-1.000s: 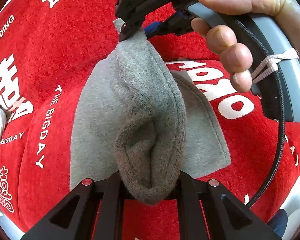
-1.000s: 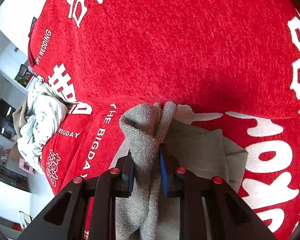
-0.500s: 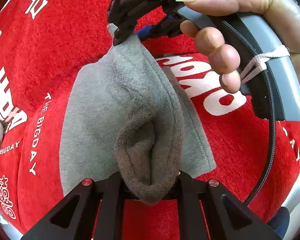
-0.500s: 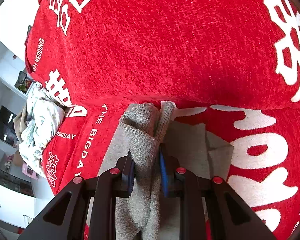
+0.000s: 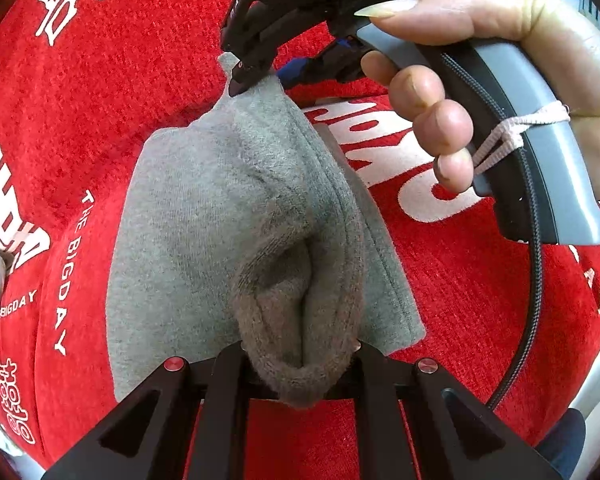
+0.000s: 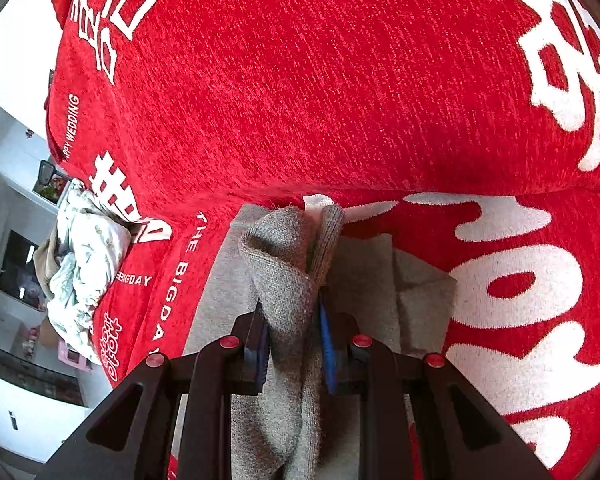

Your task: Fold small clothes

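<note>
A small grey fleece garment (image 5: 204, 220) lies partly folded on a red sofa cover (image 5: 100, 80). My left gripper (image 5: 300, 354) is shut on a bunched edge of it at the near end. At the far end my right gripper (image 5: 256, 74), held by a person's hand (image 5: 480, 60), pinches the opposite corner. In the right wrist view the right gripper (image 6: 294, 344) is shut on a doubled fold of the grey garment (image 6: 288, 264), whose lower layer spreads flat on the cover (image 6: 340, 80) beneath. The cloth stretches as a raised ridge between the two grippers.
The red cover carries white lettering and a seat back rises behind the garment. A crumpled white patterned cloth (image 6: 84, 264) lies at the sofa's left end. Beyond it a room with white furniture shows. A black cable (image 5: 528, 320) hangs from the right gripper's handle.
Both grippers have carried the held fold a little lower and toward the sofa back. The flat part of the garment now shows wider on the left. Both grips are unchanged.
</note>
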